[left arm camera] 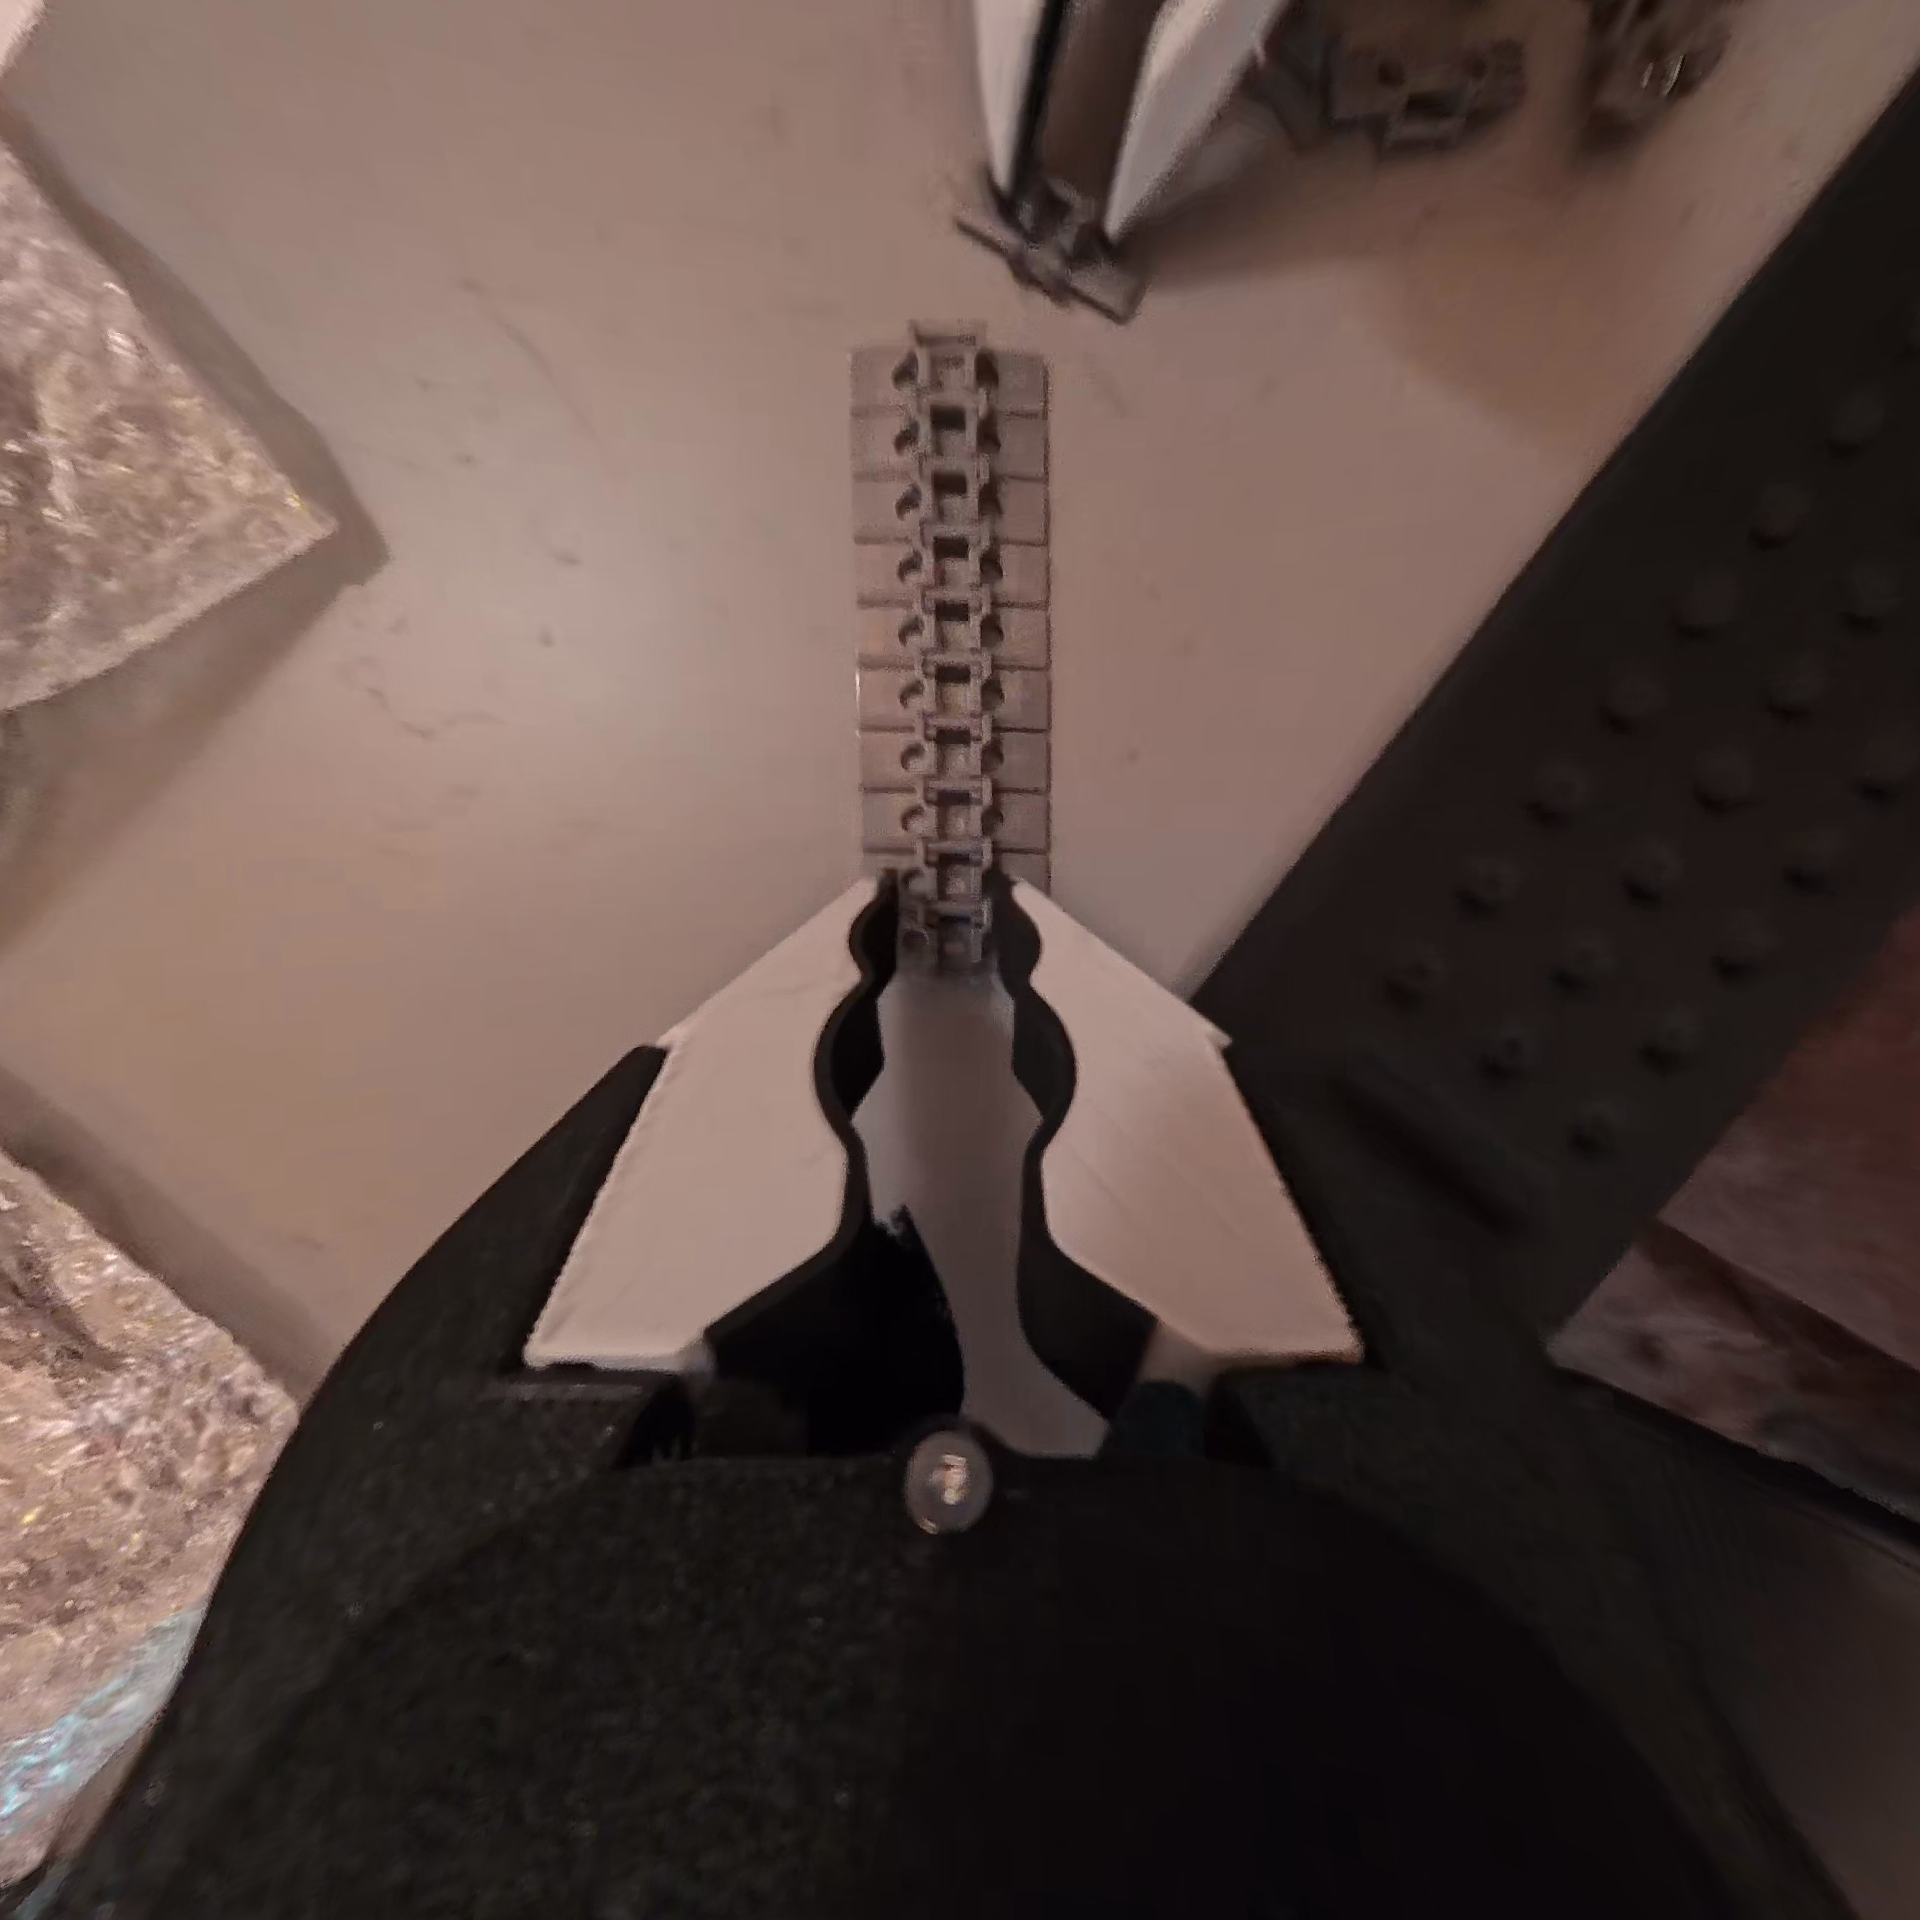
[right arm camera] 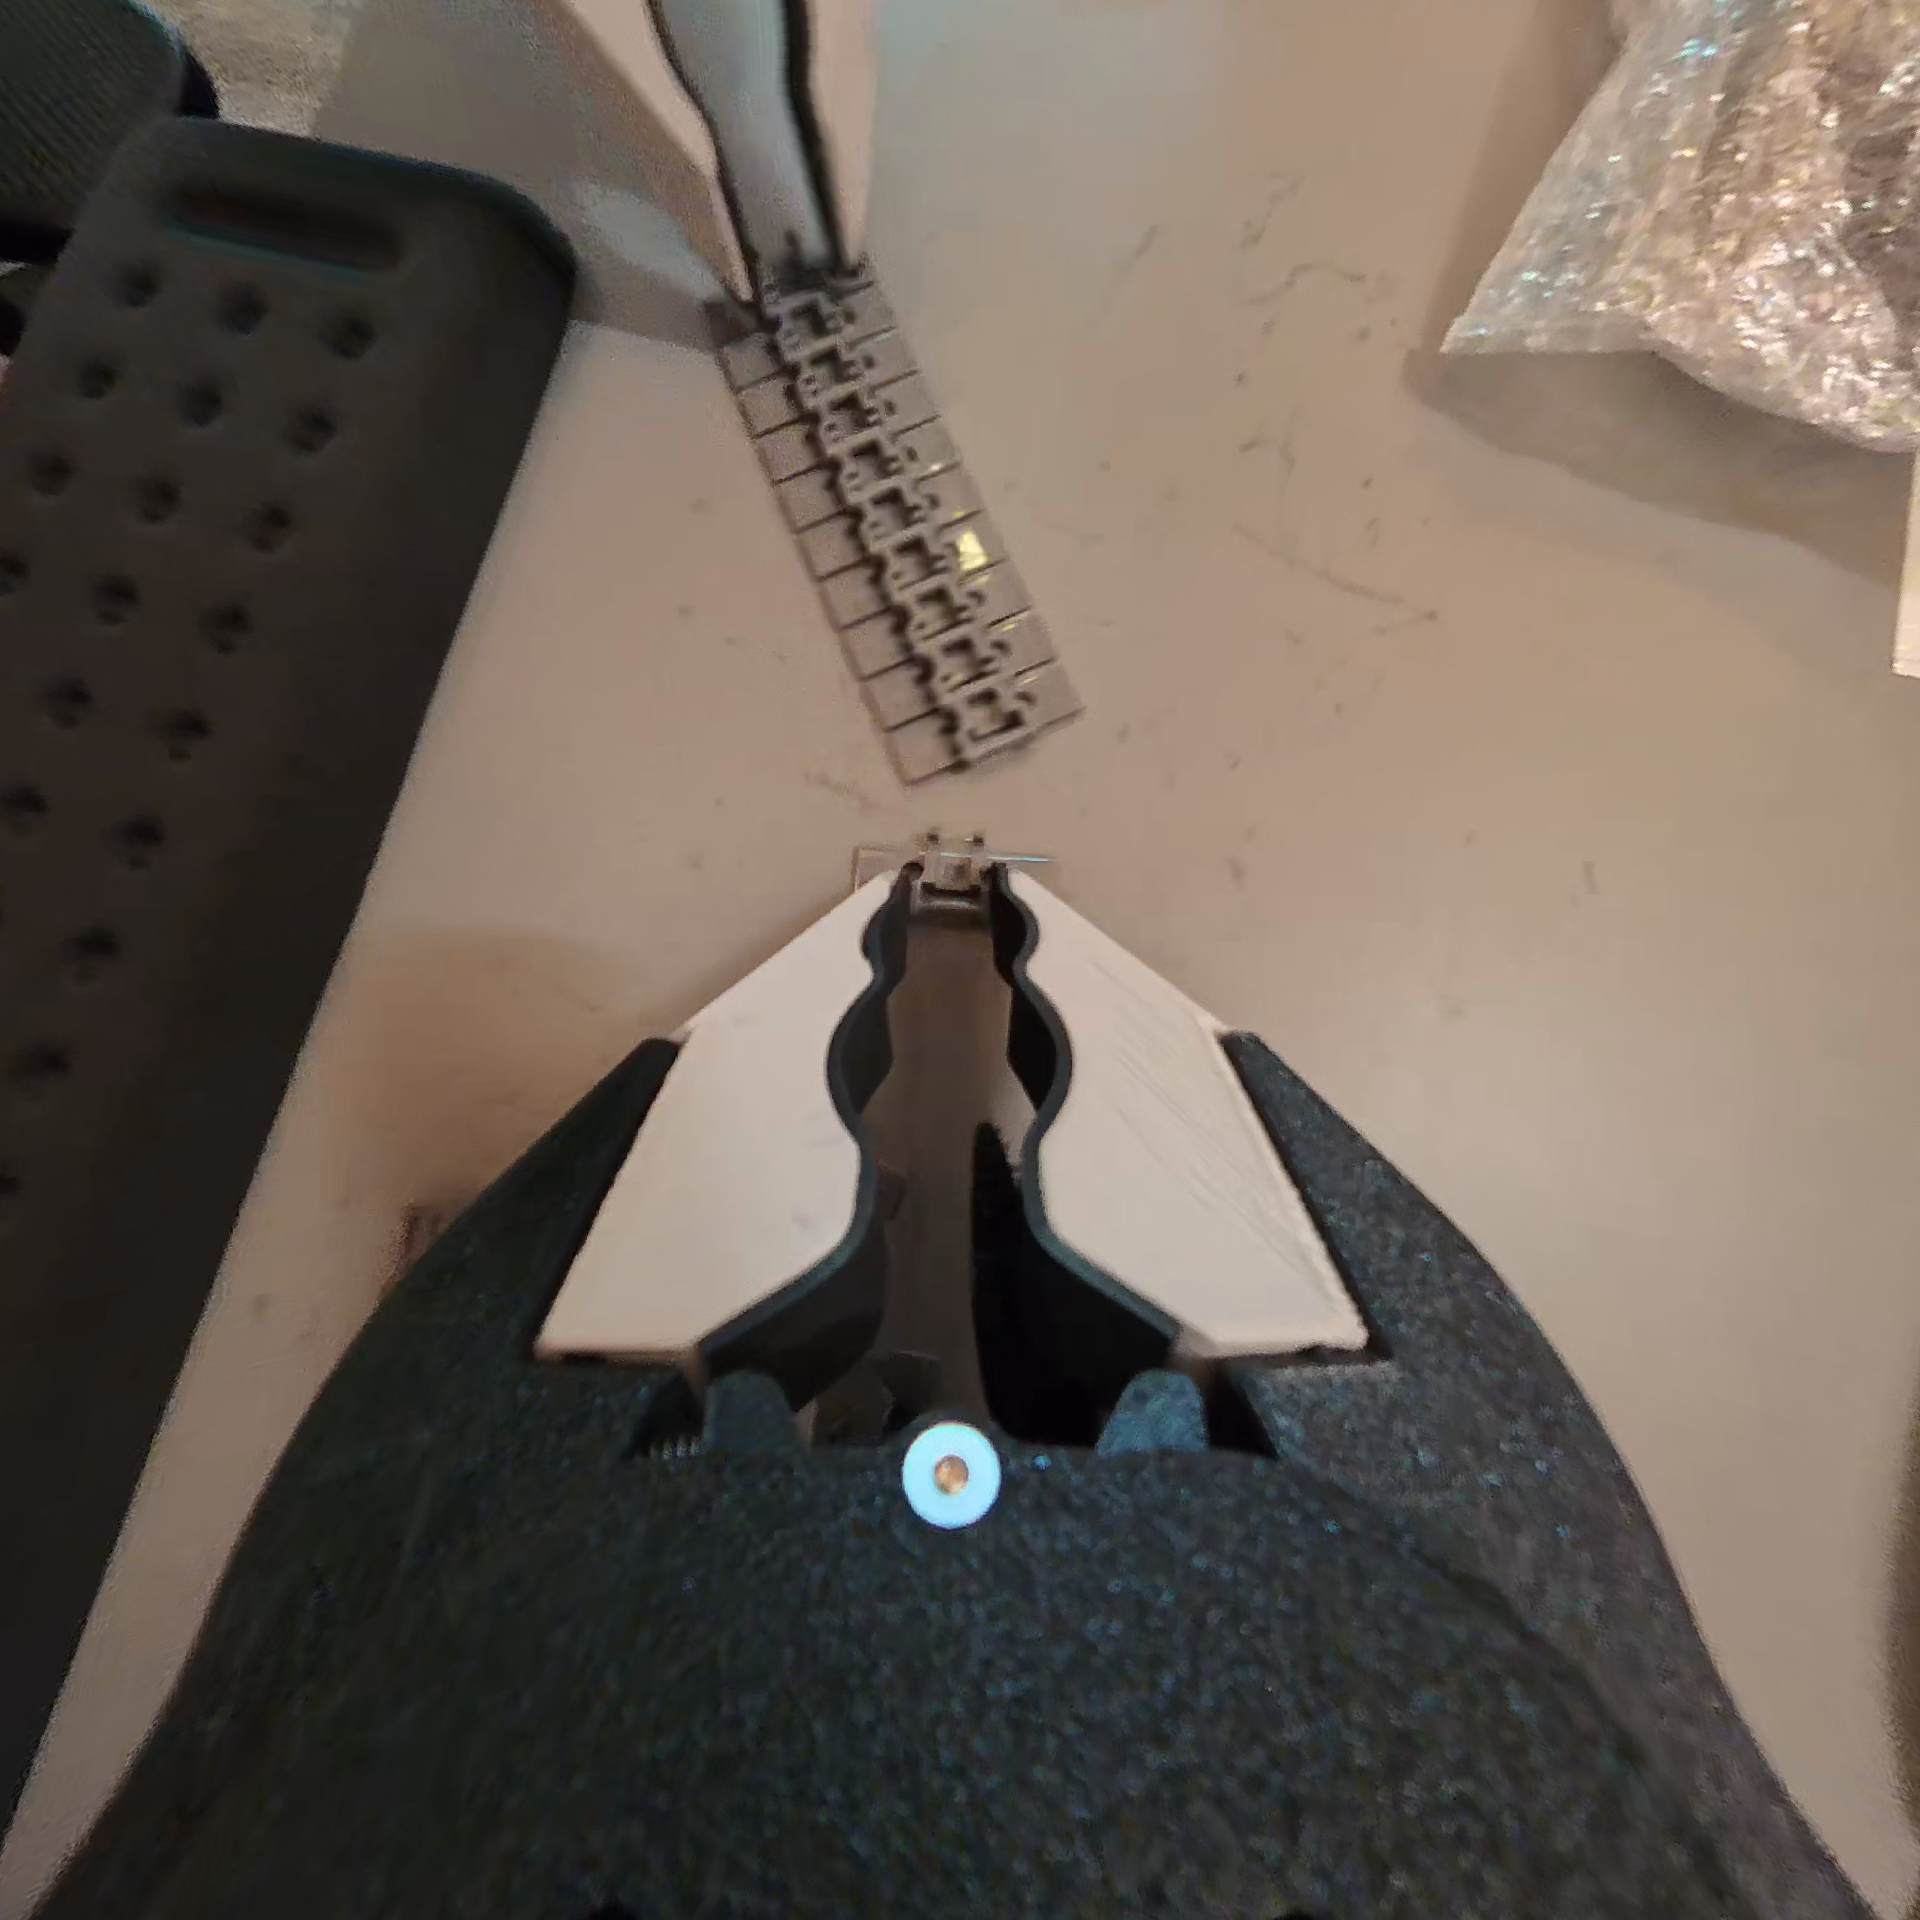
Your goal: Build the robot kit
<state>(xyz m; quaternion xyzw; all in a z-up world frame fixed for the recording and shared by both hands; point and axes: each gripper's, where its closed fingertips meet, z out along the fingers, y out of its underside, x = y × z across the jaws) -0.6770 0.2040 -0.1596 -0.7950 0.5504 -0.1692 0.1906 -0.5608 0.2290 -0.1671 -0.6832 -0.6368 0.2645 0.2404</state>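
Pale, scuffed bench (right arm camera: 1351, 935) under everything, with faint scratch marks all over it, and we've got a gripper in each hand working over it. Our left gripper (left arm camera: 943, 914) has its jaws pinched down narrow on the near end of a grey plastic chain strip (left arm camera: 951, 613), a run of flat links snapped together, lying straight out on the bench ahead of it. From underneath, which is the side facing up, you can see the little hinge blocks down the middle and flat wings either side. Our right gripper (right arm camera: 948, 883) has its jaws closed narrow too, clamped on a single loose link (right arm camera: 948, 868) of the same grey stuff, with what looks like a thin pin poking out one side. That link sits just off the free end of the strip, near but not touching, so there's a clear gap between the two. As far as we can judge, the strip is already built up to around ten links and this one isn't joined on. Off to the side there's a dark foam pad (right arm camera: 208, 623) with rows of round holes, and some crinkly clear plastic bags (right arm camera: 1714, 208) on the opposite side.
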